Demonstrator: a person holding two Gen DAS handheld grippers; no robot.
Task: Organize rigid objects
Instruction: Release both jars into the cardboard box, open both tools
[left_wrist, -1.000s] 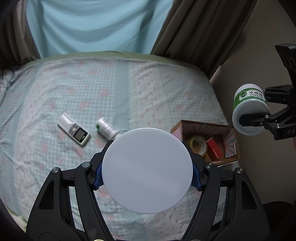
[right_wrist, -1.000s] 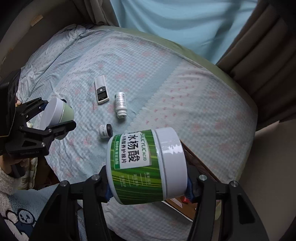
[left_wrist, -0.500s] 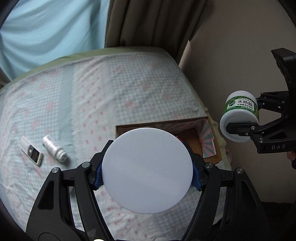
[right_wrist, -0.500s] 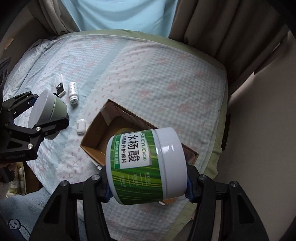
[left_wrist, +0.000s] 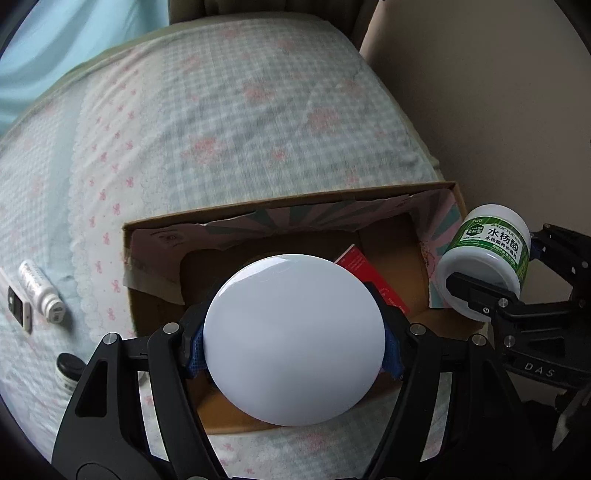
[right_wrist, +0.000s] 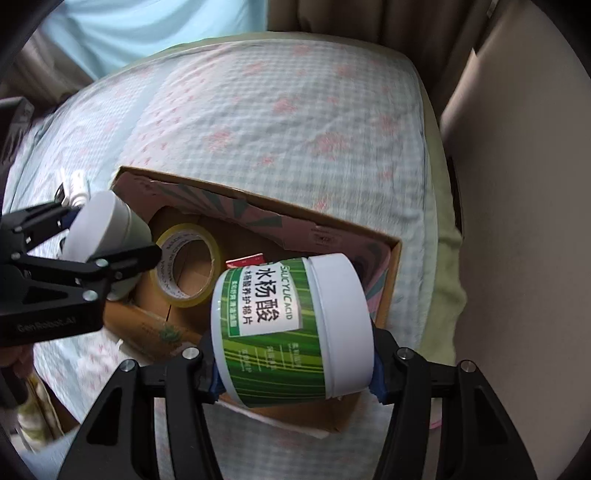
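Observation:
My left gripper (left_wrist: 293, 349) is shut on a white-lidded pale green jar (left_wrist: 293, 339), held over the open cardboard box (left_wrist: 280, 208); it also shows in the right wrist view (right_wrist: 103, 232). My right gripper (right_wrist: 295, 380) is shut on a green-labelled white jar (right_wrist: 291, 325), held on its side over the box's right end (right_wrist: 391, 273); this jar also shows in the left wrist view (left_wrist: 487, 254). Inside the box lie a roll of clear tape (right_wrist: 188, 266), a red packet (left_wrist: 364, 264) and a brown tube (right_wrist: 147, 328).
The box sits on a bed with a checked floral sheet (left_wrist: 240, 110). Left of the box lie a white bottle (left_wrist: 38, 291), a small remote (left_wrist: 18, 308) and a small black-capped jar (left_wrist: 68, 369). A beige wall (left_wrist: 498, 110) runs along the bed's right edge.
Both grippers have moved toward the box with their jars; the box now fills the middle of both views. The loose items have slid to the left edge.

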